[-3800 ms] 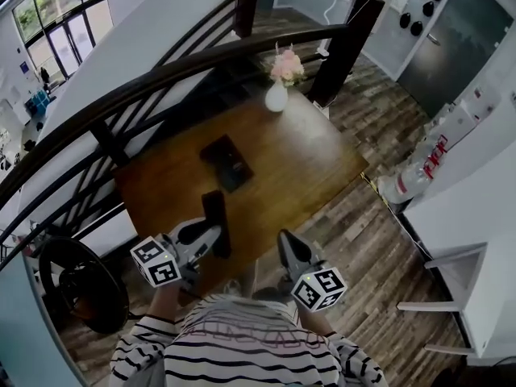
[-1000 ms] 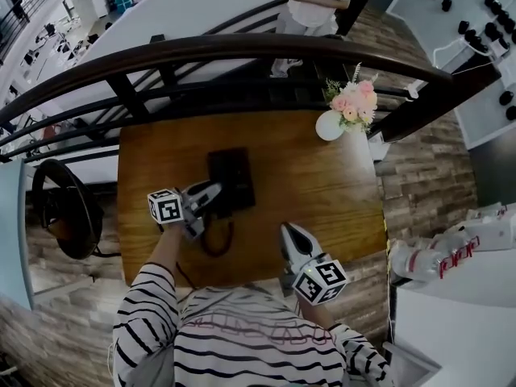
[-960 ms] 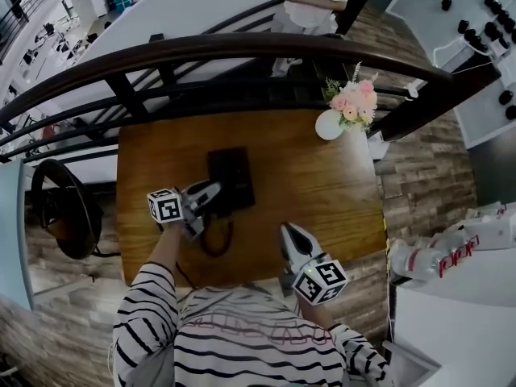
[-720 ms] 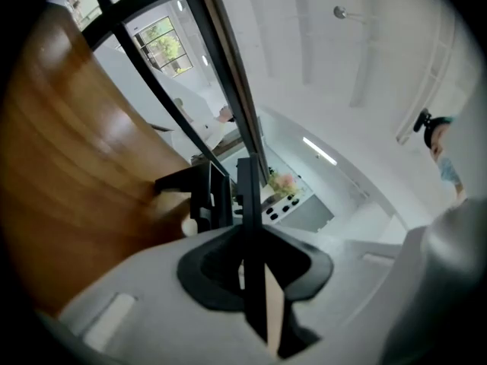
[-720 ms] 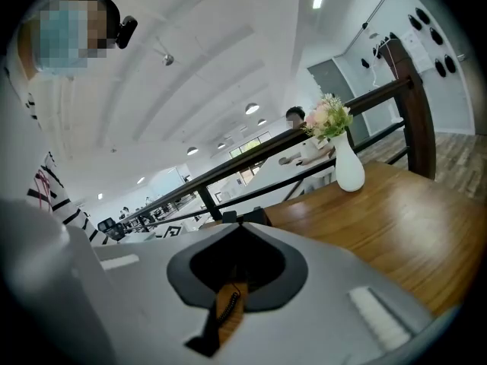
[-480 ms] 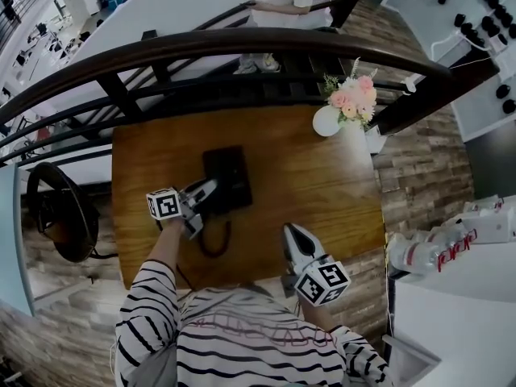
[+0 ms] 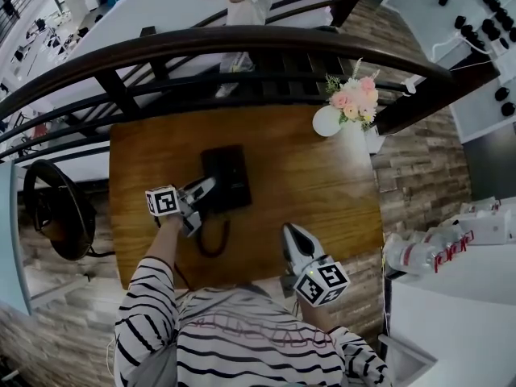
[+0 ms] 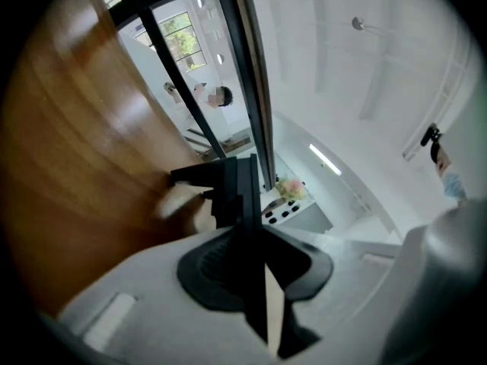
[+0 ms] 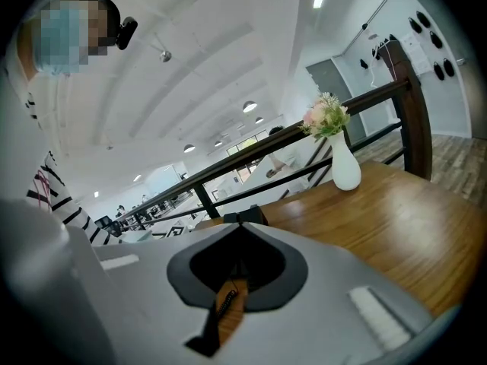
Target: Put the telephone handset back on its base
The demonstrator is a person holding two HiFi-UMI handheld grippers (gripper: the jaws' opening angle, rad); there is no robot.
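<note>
The black telephone base point(image 7: 228, 174) lies on the wooden table point(image 7: 306, 176). My left gripper point(image 7: 210, 188) is at the base's left edge, shut on the black handset point(image 8: 242, 192), which sticks out ahead between the jaws. In the head view the handset blends into the dark base. Its coiled cord point(image 7: 211, 240) loops on the table toward me. My right gripper point(image 7: 289, 236) hovers over the table's near edge, to the right, shut and holding nothing. Its own view shows the base point(image 9: 245, 217) just past its tips.
A white vase of pink flowers point(image 7: 330, 119) stands at the table's far right corner. A dark curved railing point(image 7: 242, 43) runs behind the table. A round black stool point(image 7: 48, 216) is on the left, and a person stands beyond the railing.
My left gripper has sunk a little with the handset by the base's left edge and rolled slightly. The right gripper has stayed put. The person beyond the railing has walked left.
</note>
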